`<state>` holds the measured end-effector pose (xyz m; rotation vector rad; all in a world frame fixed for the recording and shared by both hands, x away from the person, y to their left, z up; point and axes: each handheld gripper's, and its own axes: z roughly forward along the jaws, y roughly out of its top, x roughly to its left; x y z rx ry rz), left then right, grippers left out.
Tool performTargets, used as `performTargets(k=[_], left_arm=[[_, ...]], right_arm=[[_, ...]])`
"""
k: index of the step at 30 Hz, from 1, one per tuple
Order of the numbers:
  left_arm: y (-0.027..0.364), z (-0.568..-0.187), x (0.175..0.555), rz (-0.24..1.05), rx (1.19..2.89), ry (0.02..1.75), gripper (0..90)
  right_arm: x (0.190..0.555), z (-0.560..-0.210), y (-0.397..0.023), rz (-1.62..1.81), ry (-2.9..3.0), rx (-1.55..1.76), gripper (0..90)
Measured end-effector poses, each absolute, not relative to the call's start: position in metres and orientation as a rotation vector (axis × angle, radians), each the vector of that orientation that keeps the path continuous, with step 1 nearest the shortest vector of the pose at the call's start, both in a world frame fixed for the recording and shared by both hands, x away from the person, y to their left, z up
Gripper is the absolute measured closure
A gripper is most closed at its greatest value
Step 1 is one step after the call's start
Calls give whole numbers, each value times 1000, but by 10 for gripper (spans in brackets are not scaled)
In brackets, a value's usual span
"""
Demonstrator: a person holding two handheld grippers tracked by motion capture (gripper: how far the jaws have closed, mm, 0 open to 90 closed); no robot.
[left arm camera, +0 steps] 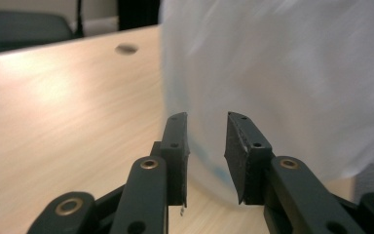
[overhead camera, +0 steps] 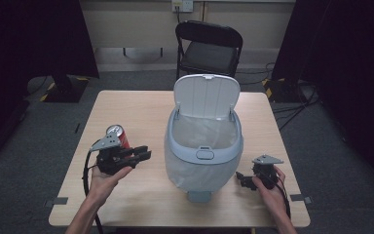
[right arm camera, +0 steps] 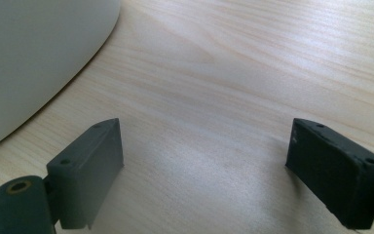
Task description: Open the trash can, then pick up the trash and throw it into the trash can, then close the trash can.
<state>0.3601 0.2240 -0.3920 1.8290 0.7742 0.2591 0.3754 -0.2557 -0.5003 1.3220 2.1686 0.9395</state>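
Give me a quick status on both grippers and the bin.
Left gripper open, empty, aimed at the bin. Right gripper open, empty, low over the table. Bin lid up, bag inside. Can stands behind left gripper.

The worktop [overhead camera: 126, 112] is pale wood with a fine grain. The bin [overhead camera: 203, 146] is white, its rim band and front latch grey-blue, lined with a translucent white bag. The can [overhead camera: 117, 134] is red with a silver top. Both claws, left [overhead camera: 143, 153] and right [overhead camera: 241, 179], are black with grey plates. The chair [overhead camera: 209, 46] is black, the floor [overhead camera: 345, 161] grey carpet.
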Motion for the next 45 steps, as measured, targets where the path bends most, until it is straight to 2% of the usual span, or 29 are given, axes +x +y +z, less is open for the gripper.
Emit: performTargets(k=[4, 9, 10, 20, 27, 32, 45], left_arm=[[234, -415, 363, 256, 1857, 838, 636], [244, -429, 361, 240, 1883, 918, 468], [247, -433, 359, 253, 1889, 938, 407], [287, -456, 356, 333, 1881, 1112, 321], [294, -461, 368, 392, 1861, 1195, 212], [300, -456, 381, 422, 1805, 1200, 210], [286, -468, 417, 505, 1862, 1210, 232]], right_arm=[[375, -500, -256, 939, 2168, 1322, 120], [375, -500, -256, 939, 2169, 1322, 120], [375, -500, -256, 939, 2169, 1322, 120], [375, -500, -256, 939, 2168, 1322, 120], [375, -500, -256, 939, 2169, 1322, 120], [375, -500, -256, 940, 2169, 1322, 120], [376, -500, -256, 941, 2174, 1322, 115]])
